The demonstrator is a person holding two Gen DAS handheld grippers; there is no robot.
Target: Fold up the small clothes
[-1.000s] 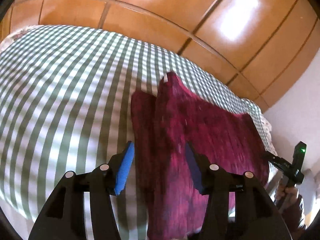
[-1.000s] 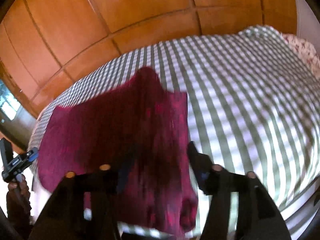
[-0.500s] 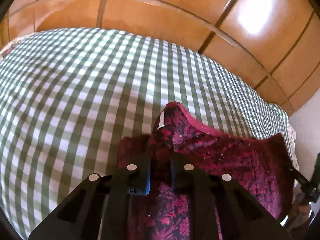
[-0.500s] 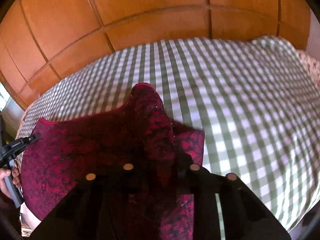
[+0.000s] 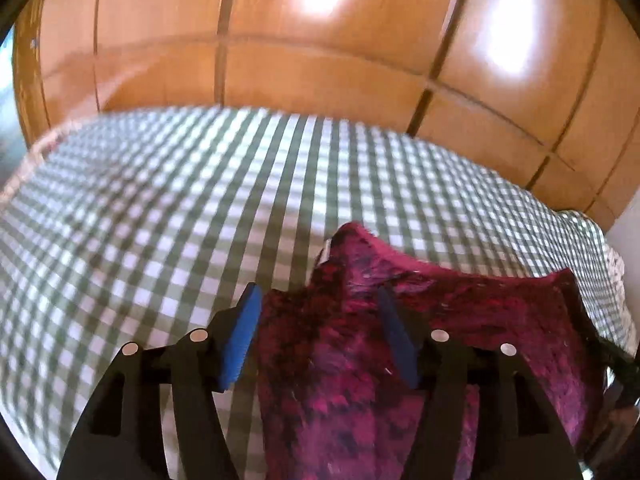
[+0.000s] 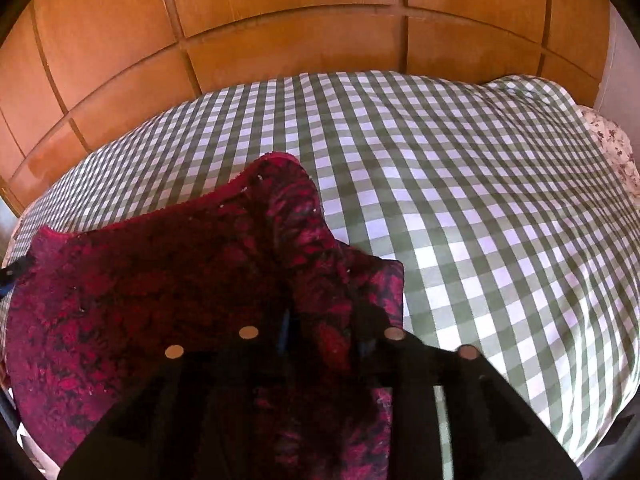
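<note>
Left wrist view: green-and-white checked bed (image 5: 168,208) across the middle, blurred at its left side, orange wood panels (image 5: 320,40) behind. Left gripper (image 5: 320,320) low in the frame, blue fingers (image 5: 240,340) parted, having just opened. Dark red garment (image 5: 460,320) lying on the bed at lower right, one ridge of it rising between the two fingers. Left pad clear of the cloth, with checked sheet showing beside it. Right pad close against the cloth, but no squeeze visible; released, then. Small white tag (image 5: 325,252) at the peak of the ridge, just beyond the fingertips. Far right edge: a dark shape at the garment's other corner, too blurred to name.

Right wrist view: same garment (image 6: 140,300) spread over the lower left of the bed (image 6: 480,220), its far edge raised into a second peak near the middle. Right gripper (image 6: 320,332) dark and in shadow, fingers (image 6: 394,334) having just opened, a fold of red cloth standing up between them. Whether the pads press that fold: cannot tell, too dark. To the right, bare checked cover, then a floral fabric (image 6: 616,148) at the bed's far right edge. Wood panels (image 6: 280,12) along the top.
</note>
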